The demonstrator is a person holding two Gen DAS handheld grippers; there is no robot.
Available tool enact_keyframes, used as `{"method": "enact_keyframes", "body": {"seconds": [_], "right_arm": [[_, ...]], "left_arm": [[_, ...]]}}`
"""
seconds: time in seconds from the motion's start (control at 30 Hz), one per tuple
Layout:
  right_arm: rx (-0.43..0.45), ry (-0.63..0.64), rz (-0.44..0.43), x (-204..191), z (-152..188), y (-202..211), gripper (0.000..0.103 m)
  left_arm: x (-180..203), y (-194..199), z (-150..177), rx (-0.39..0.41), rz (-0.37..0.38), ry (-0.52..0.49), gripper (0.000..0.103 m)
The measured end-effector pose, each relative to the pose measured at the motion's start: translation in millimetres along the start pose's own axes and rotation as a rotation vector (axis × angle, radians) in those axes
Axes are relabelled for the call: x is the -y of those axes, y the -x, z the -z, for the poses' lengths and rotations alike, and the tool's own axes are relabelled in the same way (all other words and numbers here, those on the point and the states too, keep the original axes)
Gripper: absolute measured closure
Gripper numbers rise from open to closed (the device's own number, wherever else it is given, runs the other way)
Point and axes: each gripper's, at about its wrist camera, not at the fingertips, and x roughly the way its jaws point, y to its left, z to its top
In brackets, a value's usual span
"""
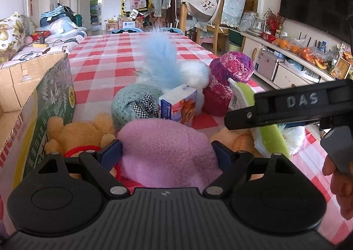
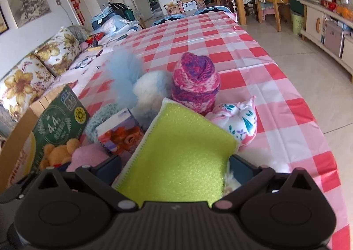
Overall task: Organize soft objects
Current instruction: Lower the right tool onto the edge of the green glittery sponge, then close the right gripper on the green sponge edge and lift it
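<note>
My left gripper (image 1: 166, 154) is shut on a pink fleece hat (image 1: 167, 150), low over the table's near end. My right gripper (image 2: 175, 166) is shut on a lime green sponge cloth (image 2: 183, 153); it also shows in the left wrist view (image 1: 271, 137), right of the hat. Around them lie an orange teddy bear (image 1: 75, 133), a teal knitted hat (image 1: 130, 104), a tissue pack (image 1: 176, 106), a blue-white fluffy toy (image 1: 163, 60), a magenta knitted hat (image 2: 196, 82) and a floral cloth bundle (image 2: 238, 120).
An open cardboard box (image 1: 28, 104) stands at the left on the red-checked tablecloth (image 1: 106, 56). A sofa (image 2: 33, 73) is further left. Chairs (image 1: 216, 18) and a low cabinet (image 1: 286, 60) stand to the right. The table's right edge (image 2: 313, 117) drops to the tiled floor.
</note>
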Motion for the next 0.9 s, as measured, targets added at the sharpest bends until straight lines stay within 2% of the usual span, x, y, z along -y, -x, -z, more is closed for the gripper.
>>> {"method": "enact_keyframes", "body": {"seconds": [0.13, 0.27, 0.43, 0.5, 0.7, 0.9], "right_arm": [[0.003, 0.031, 0.036, -6, 1, -1, 0.015], [0.020, 0.021, 0.037, -6, -1, 4, 0.033], [0.028, 0.008, 0.031, -8, -4, 9, 0.044], [0.032, 0.015, 0.037, -10, -3, 9, 0.052], [0.047, 0.018, 0.035, -13, -5, 14, 0.062], [0.054, 0.006, 0.031, -12, -6, 17, 0.064]], "left_arm": [[2, -5, -3, 0.001, -0.003, 0.010, 0.008], [0, -4, -6, 0.009, 0.009, 0.033, 0.019], [-2, -2, -6, 0.014, 0.022, 0.051, 0.025], [-2, -1, -7, 0.017, 0.030, 0.060, 0.027], [-7, 1, -9, 0.026, 0.056, 0.102, 0.029], [-12, 3, -13, 0.049, 0.081, 0.140, 0.030]]}}
